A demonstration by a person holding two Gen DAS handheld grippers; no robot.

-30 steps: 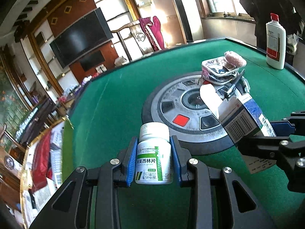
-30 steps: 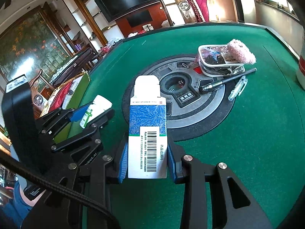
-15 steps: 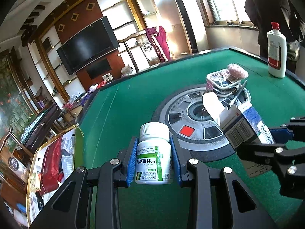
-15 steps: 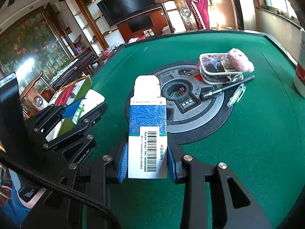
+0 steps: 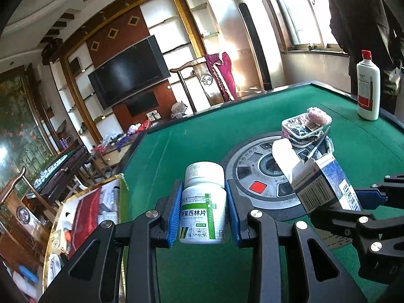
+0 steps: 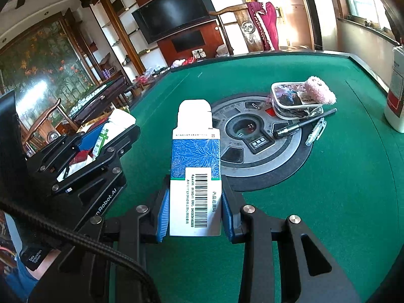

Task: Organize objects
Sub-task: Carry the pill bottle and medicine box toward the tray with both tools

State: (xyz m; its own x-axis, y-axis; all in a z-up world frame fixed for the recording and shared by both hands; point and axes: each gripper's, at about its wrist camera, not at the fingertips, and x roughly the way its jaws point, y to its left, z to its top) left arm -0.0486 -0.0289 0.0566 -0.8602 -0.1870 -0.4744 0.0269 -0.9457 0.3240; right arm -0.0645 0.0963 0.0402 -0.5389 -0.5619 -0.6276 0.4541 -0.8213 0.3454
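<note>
Green felt sinks lower in both views – the two hands have lifted their loads off the mahjong table [image 5: 192,136]. The left gripper [image 5: 204,214] clamps a white amoxicillin bottle [image 5: 203,203]; the right gripper [image 6: 195,208] pinches an open-flapped blue medicine box [image 6: 195,166]. Both are airborne near the table's left edge – probably bound for the tray [image 5: 83,217] beyond.

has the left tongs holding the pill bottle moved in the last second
Yes. The left tongs, shut on the pill bottle, have risen and tilted up: in their own view the TV and table edge sit lower.
</note>
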